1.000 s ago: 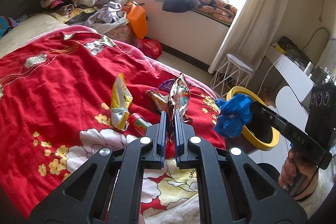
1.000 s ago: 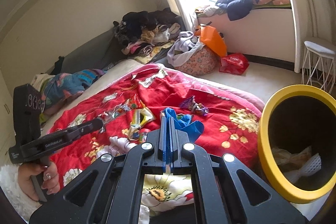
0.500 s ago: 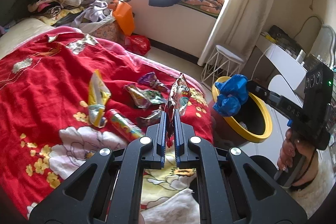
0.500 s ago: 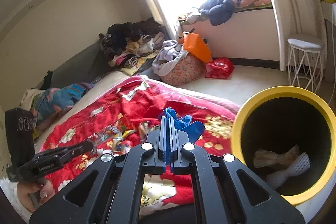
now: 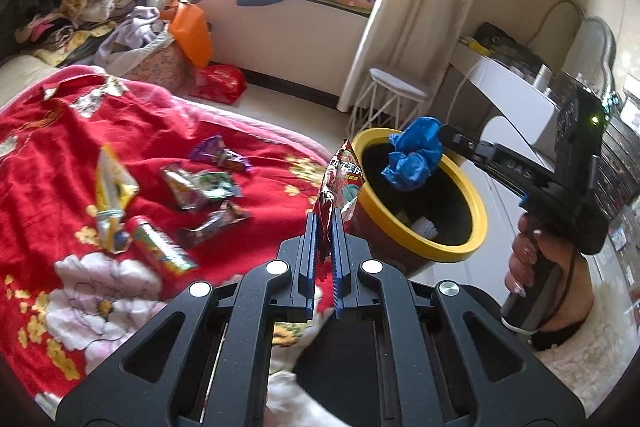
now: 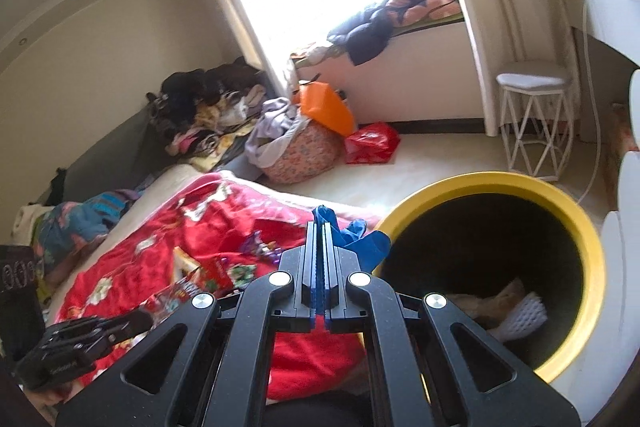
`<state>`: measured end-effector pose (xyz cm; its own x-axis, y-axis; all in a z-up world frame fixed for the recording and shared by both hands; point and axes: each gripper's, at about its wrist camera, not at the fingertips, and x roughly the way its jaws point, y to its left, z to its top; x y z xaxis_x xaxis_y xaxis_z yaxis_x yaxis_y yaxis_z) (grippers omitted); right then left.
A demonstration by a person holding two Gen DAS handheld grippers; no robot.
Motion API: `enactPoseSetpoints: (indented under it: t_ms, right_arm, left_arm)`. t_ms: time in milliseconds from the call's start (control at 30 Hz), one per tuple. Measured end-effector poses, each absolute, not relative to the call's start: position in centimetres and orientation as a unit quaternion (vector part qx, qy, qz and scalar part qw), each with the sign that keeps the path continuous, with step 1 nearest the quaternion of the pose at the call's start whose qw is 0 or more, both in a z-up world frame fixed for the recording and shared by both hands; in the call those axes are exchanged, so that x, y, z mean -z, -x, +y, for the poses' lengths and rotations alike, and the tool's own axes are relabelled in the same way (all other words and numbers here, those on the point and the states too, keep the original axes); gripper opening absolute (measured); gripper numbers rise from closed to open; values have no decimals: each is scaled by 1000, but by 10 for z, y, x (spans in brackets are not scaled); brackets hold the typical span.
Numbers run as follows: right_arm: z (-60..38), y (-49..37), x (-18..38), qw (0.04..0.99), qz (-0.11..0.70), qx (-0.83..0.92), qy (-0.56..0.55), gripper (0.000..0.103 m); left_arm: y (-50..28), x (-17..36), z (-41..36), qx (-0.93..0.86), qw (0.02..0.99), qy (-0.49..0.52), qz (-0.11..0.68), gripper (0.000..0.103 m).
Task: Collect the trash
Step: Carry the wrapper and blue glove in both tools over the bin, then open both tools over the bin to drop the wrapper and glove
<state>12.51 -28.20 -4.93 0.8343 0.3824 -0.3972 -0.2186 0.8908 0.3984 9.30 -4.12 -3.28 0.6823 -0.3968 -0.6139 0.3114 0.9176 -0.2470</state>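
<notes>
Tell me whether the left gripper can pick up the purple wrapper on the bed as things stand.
Probably not yet: the left gripper is shut on a snack bag. Nothing covers the purple wrapper.

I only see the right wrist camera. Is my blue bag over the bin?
Observer: Looks so. In the left wrist view the crumpled blue plastic bag, pinched in the right gripper, sits over the far rim of the round yellow-rimmed bin.
Operator: What's the other gripper got?
Observer: The left gripper is shut on a shiny red snack packet that stands up from its jaws.
Operator: Who's holding my gripper?
Observer: A person's hand is wrapped around its black handle.
</notes>
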Motion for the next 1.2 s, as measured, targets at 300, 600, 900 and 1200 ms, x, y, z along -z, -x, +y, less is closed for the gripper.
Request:
enactPoseSetpoints:
  t_ms: [300,600,900,1200]
  right_arm:
    - [-321,-127,58,945,235,-116,-197,2]
    - [-346,-126,66,944,233,-85,-216,2]
    - [-363,-124,74,943,236,-62,-225,2]
    - [-377,-124,83,940,242,-46,-236,2]
  left_arm:
    - [-98,35,-73,221,908,48,351,4]
    - [-105,38,-98,237,904,39,353,4]
    - [-116,43,-121,247,901,26,357,4]
    - [-127,52,-144,258,894,9,367,4]
